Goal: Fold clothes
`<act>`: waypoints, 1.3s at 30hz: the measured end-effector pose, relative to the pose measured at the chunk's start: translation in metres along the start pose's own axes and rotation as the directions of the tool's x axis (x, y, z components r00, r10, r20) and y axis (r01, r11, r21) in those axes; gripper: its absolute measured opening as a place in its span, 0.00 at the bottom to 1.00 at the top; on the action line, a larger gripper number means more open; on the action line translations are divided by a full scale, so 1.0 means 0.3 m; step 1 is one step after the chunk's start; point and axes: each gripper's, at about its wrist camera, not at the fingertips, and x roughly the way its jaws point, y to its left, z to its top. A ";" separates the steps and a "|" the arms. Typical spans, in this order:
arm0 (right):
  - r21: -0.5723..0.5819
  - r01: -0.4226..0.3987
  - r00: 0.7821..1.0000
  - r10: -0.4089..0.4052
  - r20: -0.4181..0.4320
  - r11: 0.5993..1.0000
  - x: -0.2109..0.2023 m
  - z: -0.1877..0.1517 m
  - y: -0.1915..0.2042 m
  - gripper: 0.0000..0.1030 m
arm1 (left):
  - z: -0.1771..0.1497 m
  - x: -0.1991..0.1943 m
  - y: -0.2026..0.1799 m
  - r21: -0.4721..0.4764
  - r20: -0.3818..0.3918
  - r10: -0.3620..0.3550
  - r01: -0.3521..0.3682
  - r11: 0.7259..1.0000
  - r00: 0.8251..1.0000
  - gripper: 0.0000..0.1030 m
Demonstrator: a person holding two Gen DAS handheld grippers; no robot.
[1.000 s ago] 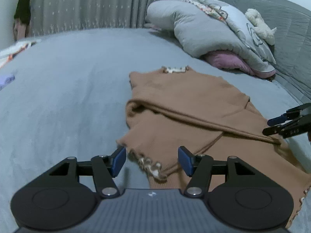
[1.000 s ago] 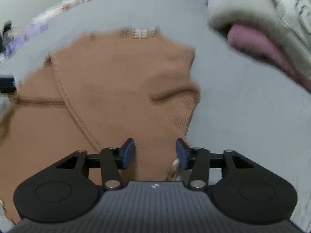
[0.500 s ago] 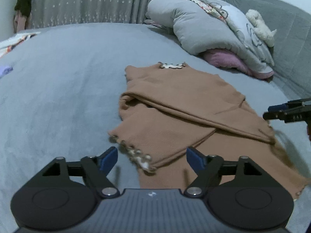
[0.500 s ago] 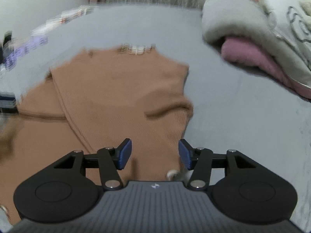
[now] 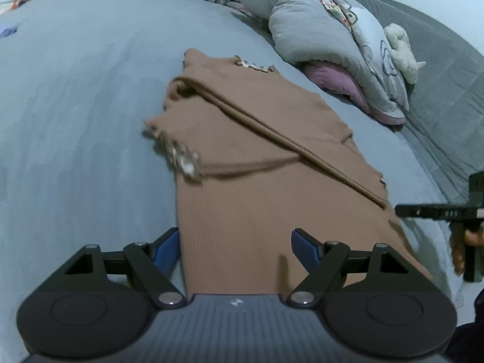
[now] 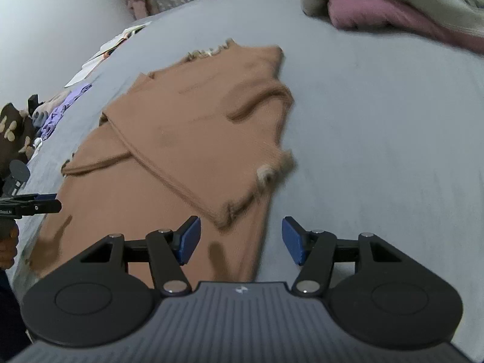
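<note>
The left gripper [image 5: 234, 249] is hanging with its jaws spread wide and nothing between them, over the near left edge of the brown top [image 5: 242, 181]. The right gripper [image 6: 240, 240] is likewise standing released and empty, hovering over the near right edge of the same top [image 6: 187, 139]. The left one's jaws opened further within the last second and are now holding steady. The top is lying flat on the grey bed [image 5: 75, 106], neckline [image 5: 254, 66] pointing away toward the pile of pillows [image 5: 326, 39], both sleeves already crossed over the chest, frilled cuffs [image 5: 181, 160] resting on the body. The sleeve step is looking finished, so the hands seem to be lining up for the lengthwise fold. That next move is calling for both grippers to drop to the hem corners nearest the person, pinch one on each side, and carry the hem up toward the neckline together, keeping the sleeves from sliding out.
</note>
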 end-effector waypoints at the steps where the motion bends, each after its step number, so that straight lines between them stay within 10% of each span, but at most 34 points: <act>1: 0.024 -0.032 0.999 0.032 -0.001 0.999 -0.011 -0.027 -0.007 0.60 | -0.015 -0.006 -0.006 0.005 0.001 0.002 -0.002 1.000 1.000 0.78; 7: 0.179 -0.222 0.975 0.221 0.024 0.958 -0.071 -0.192 -0.053 0.61 | -0.130 -0.058 -0.082 0.061 0.003 0.009 -0.009 0.998 1.000 0.81; 17: 0.254 -0.265 0.964 0.260 0.052 0.930 -0.121 -0.292 -0.047 0.61 | -0.198 -0.090 -0.103 0.005 -0.019 -0.060 0.060 0.998 0.998 0.81; 21: 0.242 -0.216 0.976 0.212 0.044 0.946 -0.112 -0.300 -0.039 0.27 | -0.193 -0.084 -0.086 -0.040 -0.030 -0.100 0.099 0.994 0.995 0.28; 24: 0.248 -0.194 0.981 0.191 0.037 0.949 -0.110 -0.309 -0.050 0.13 | -0.191 -0.078 -0.060 -0.088 -0.042 -0.111 0.107 0.990 0.993 0.12; 39: 0.155 -0.294 0.935 0.251 0.251 0.943 -0.295 -0.238 0.024 0.09 | -0.110 -0.225 -0.027 -0.238 0.082 -0.181 0.195 0.951 0.980 0.10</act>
